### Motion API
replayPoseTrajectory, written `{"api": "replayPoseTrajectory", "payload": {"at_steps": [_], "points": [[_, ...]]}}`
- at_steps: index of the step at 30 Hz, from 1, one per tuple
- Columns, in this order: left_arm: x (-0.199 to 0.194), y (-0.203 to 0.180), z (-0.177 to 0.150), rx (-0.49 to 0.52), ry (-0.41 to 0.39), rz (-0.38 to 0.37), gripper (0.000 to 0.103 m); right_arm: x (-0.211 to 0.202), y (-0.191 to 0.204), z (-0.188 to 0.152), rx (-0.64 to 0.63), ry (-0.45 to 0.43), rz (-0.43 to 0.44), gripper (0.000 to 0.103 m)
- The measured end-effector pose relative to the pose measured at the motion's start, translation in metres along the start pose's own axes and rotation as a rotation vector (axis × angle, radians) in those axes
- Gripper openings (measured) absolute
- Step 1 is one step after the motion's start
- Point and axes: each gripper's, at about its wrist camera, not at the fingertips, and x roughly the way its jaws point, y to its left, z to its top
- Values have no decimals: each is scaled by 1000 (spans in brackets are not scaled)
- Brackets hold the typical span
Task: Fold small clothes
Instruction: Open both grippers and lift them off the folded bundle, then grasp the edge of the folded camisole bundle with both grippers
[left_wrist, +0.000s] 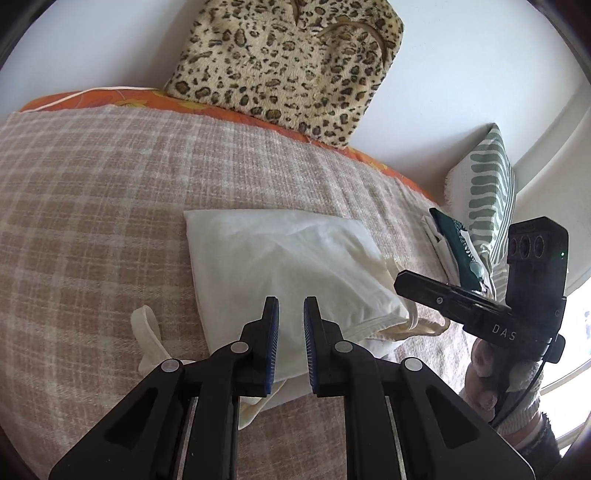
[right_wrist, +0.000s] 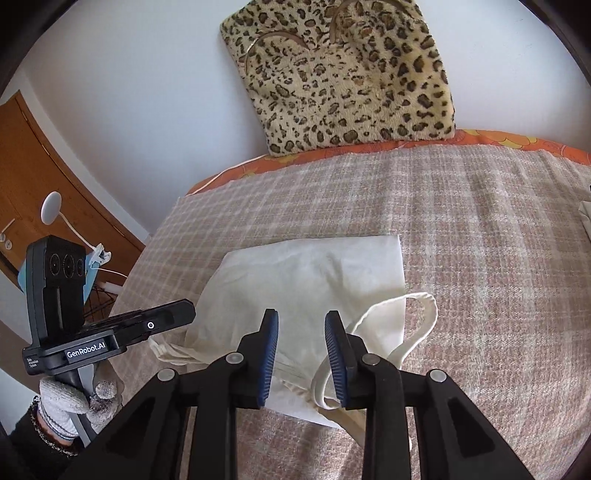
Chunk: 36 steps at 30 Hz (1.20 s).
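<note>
While the cream cotton tote bag (left_wrist: 291, 266) lies folded into a soft rectangle in the middle of the woven plaid blanket (left_wrist: 92, 206), both tongs hover released above its near edge: left gripper (left_wrist: 291, 332) narrowly parted, right gripper (right_wrist: 301, 343) wider, a limp strap (right_wrist: 413, 332) trailing right. A plush leopard-print cushion (right_wrist: 343, 81) leans far back.

Cream tote bag (left_wrist: 288, 258), leopard-print cushion (left_wrist: 291, 62)
</note>
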Motion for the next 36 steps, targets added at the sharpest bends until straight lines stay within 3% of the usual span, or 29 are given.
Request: {"api": "replayPoseTrajectory", "payload": {"at_steps": [12,18,21,25,27,30,33,36], "points": [[-1,4,-37,107,89,73,12,7,6,-46,-156,139,-142,27],[-6,4,-48,114,118,93,21,-9,-5,-53,-116,187,-130,27],[-13,3,-53,112,141,84,21,-27,-10,-53,-83,149,-104,30],[-36,6,-51,69,107,48,21,-53,-23,-49,26,41,-24,42],[-48,10,-42,22,73,11,28,-56,-34,-46,96,4,10,47],[-61,19,-25,-30,5,-40,42,-50,-48,-45,170,-6,20,50],[-59,34,-10,-86,-24,-81,49,-40,-57,-44,210,16,39,51],[-45,54,2,-192,-14,-132,54,-33,-61,-46,221,24,43,64]]}}
